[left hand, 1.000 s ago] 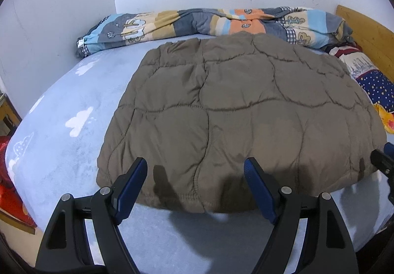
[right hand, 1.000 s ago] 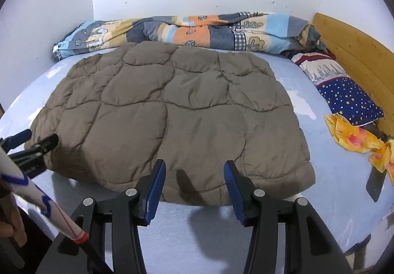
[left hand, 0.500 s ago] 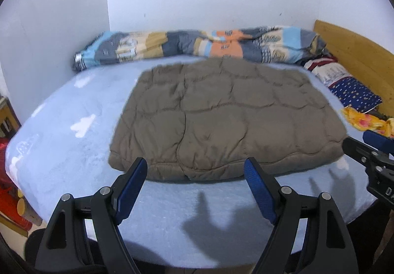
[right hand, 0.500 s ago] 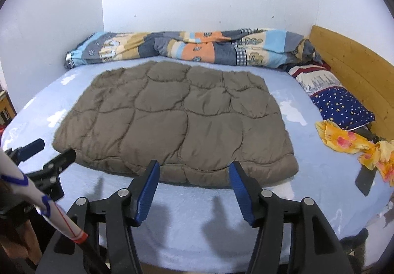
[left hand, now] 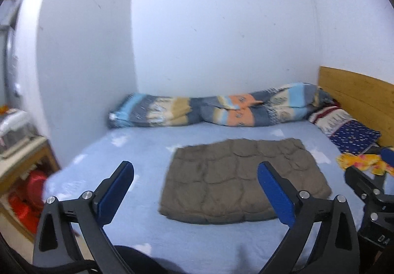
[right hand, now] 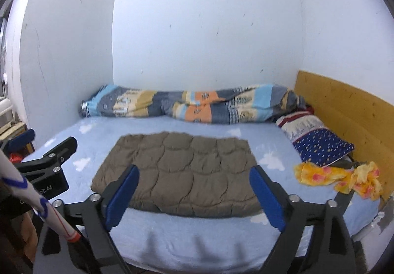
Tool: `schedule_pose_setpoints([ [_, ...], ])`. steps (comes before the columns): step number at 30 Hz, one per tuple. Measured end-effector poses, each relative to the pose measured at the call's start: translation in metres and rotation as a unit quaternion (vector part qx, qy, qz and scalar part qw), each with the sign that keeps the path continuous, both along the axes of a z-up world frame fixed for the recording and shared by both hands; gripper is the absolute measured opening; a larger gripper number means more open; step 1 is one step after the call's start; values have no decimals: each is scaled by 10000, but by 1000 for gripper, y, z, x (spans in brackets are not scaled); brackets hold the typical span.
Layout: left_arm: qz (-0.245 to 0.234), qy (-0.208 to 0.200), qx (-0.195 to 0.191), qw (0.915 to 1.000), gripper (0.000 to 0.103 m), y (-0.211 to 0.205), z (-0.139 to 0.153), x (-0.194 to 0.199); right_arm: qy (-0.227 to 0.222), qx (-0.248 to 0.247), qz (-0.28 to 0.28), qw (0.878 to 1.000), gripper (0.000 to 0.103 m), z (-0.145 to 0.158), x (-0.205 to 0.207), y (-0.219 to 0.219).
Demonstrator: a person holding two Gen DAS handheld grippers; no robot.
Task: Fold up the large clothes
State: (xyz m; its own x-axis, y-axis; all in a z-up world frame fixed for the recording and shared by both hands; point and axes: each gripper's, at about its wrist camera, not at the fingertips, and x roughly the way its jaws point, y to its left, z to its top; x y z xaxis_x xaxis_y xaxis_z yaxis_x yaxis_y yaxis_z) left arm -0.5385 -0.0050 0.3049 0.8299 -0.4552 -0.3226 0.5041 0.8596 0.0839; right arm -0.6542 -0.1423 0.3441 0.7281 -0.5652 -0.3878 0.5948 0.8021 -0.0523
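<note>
Folded brown quilted garment on bed

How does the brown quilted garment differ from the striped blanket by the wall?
The brown quilted garment is one plain colour; the striped blanket has blue, orange and tan bands. The garment lies flat as a neat rectangle mid-bed; the blanket is bunched into a long roll against the wall. Both rest on the blue bed.

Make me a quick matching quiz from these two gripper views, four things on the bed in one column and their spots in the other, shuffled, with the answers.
Things:
1. brown quilted garment
2. striped duvet
3. starry blue pillow
4. yellow floral cloth

Places:
A. against the wooden headboard
B. bunched along the back wall
C. folded flat, mid-bed
D. in front of the pillow, near the bed's edge

Pairs: 1-C, 2-B, 3-A, 4-D
</note>
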Motion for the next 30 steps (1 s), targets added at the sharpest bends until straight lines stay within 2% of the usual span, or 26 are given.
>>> schedule_pose_setpoints([
  [2, 116, 26, 212, 9997, 100, -1, -1, -9, -69, -40, -41, 10000, 97, 5, -6, 5],
  [4, 12, 54, 384, 9992, 100, -3, -6, -11, -68, -45, -83, 9999, 97, 5, -8, 6],
  [9, 19, 839, 363, 9958, 100, -8, -29, 16, 131, -63, -182, 9997, 97, -6, -2, 6],
  [10, 39, 881, 395, 9953, 100, -8, -32, 17, 178, -57, -184, 9997, 97, -9, -1, 6],
  [14, 254, 800, 597, 9947, 100, -8, -45, 23, 319, -109, -222, 9992, 97, -18, 8, 6],
  [20, 192, 570, 620, 9963, 100, -12, -49, 22, 221, -103, -202, 9995, 97, -17, 13, 5],
  [30, 298, 717, 883, 9931, 100, -15, -64, 38, 371, 57, -97, 9992, 97, -33, 37, -6],
])
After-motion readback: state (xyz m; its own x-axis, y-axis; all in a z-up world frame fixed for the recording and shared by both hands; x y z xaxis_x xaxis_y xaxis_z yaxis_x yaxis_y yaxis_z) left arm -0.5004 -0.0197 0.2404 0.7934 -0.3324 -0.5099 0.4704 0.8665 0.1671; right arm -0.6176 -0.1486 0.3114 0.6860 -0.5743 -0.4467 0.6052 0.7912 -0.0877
